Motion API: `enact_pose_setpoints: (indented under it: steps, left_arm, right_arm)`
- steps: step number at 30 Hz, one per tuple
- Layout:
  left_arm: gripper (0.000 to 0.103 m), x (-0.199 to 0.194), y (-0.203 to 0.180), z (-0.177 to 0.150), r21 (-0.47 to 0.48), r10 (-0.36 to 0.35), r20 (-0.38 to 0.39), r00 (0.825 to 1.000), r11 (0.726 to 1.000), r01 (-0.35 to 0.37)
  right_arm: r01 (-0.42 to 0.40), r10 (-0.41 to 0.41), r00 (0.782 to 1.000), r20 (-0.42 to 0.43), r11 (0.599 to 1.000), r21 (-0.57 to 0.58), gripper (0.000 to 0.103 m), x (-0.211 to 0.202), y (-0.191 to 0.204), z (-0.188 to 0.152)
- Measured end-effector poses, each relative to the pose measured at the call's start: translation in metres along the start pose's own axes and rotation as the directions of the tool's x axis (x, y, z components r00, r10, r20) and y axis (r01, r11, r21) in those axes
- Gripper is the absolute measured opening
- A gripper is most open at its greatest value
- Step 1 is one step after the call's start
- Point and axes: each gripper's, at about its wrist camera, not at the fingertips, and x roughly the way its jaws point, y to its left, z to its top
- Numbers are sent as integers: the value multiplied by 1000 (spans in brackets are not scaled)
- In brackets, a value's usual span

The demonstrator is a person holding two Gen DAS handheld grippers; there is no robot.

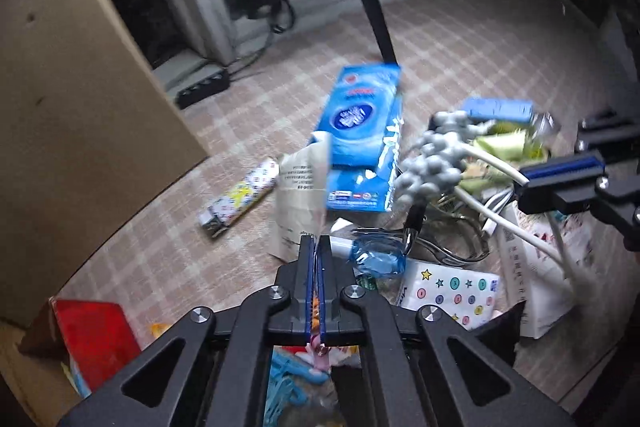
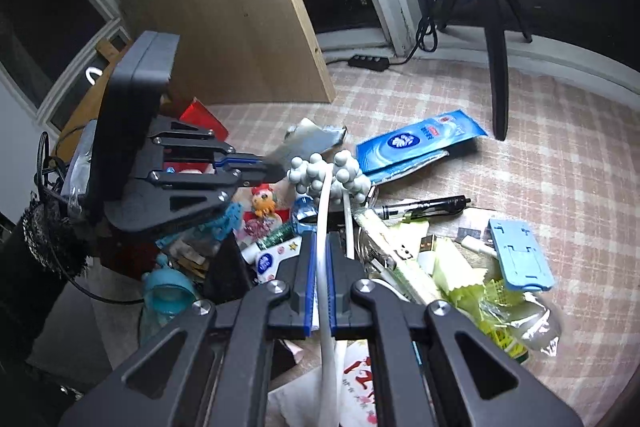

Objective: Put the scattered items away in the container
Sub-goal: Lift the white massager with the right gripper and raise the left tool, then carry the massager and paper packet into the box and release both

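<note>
Paper, thin and creased, is what our left tool (image 1: 319,247) has pinched: a crumpled printed packet (image 1: 302,195) that stands up from the closed pads, above the clutter on the checked floor covering (image 1: 440,39). We judge it very light and floppy, likely to fold or tear if we pull hard, so a grip near its lower edge, where the pads sit now, seems sound, though it may flap as we carry it. Our right tool (image 2: 320,247) is clamped narrow on one white stem (image 2: 323,211) of a massager with a cluster of grey-white balls (image 2: 316,171) at its head. That stem looks smooth and somewhat springy; the head end is probably the heavier, so held low on the stem it may swing or slip through the pads, and a hold nearer the balls would likely steady it. Both things hang over the heap, with the blue wipes pack (image 1: 360,131) just beyond them and a blue phone stand (image 2: 520,255), a black pen (image 2: 424,207) and a clear bottle (image 2: 536,323) scattered near by. Which box is the container we cannot tell for certain; a crowded bin with a red box (image 2: 200,119) and small toys (image 2: 262,203) lies under the left tool and seems the likely place.
</note>
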Motion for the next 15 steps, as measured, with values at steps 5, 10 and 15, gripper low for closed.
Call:
enact_pose_setpoints:
  steps: [5, 10, 15]
  left_arm:
    - [0, -44, 20, -5, -65, -29, 69, 997, 997, 34]
    - [0, -100, 36, -27, -111, -23, 150, 988, 993, 40]
    - [0, -155, 47, -64, -148, 8, 218, 976, 989, 25]
  right_arm:
    - [-24, 22, 998, 60, 999, 34, 5, -24, 9, 1]
    - [-43, 36, 992, 118, 997, 60, 5, -50, 21, 0]
    - [-53, 44, 985, 166, 997, 55, 5, -78, 45, -4]
